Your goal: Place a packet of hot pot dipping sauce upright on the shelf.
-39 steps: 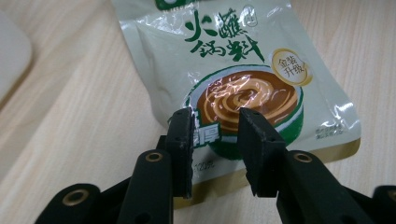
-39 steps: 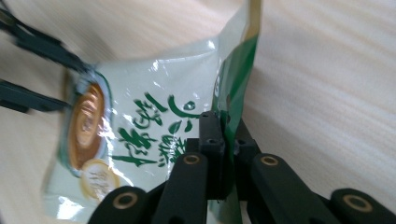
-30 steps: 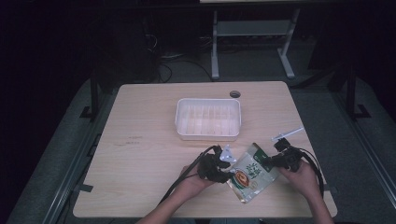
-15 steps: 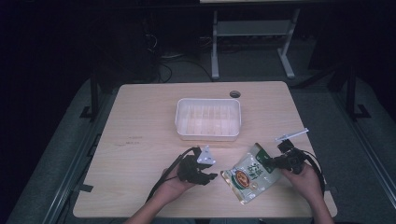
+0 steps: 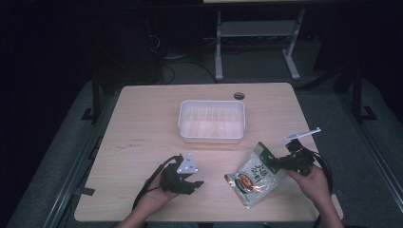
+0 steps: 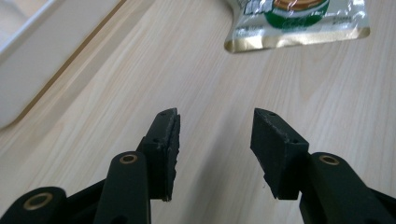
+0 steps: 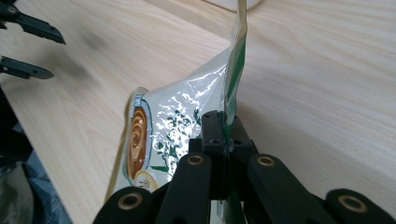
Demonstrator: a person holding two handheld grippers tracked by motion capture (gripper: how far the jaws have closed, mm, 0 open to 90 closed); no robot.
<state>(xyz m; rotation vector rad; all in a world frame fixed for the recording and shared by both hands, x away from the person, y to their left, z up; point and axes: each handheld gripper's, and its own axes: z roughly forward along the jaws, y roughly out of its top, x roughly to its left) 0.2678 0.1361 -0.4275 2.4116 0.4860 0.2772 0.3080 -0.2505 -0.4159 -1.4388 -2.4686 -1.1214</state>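
Note:
A green and white food pouch [image 5: 255, 175] with a gold lower edge lies on the wooden table near its front right. My right gripper [image 5: 274, 164] is shut on the pouch's upper right edge [image 7: 232, 93], which stands up between its jaws. My left gripper [image 5: 196, 178] is held to the left of the pouch, apart from it, with its jaws open and nothing between them [image 6: 215, 135]. The pouch's gold end [image 6: 299, 28] lies beyond the left gripper's jaws. A clear plastic tub [image 5: 212, 120] stands at the middle of the table.
A white strip [image 5: 302, 134] lies on the table by the right edge, behind my right hand. A round cable hole [image 5: 239, 96] sits near the back edge. The tub's white wall [image 6: 37, 70] is close on the left in the left gripper view.
My left gripper has let go of the pouch and drawn away to the left, its jaws now open. The right gripper keeps its hold on the pouch's edge.

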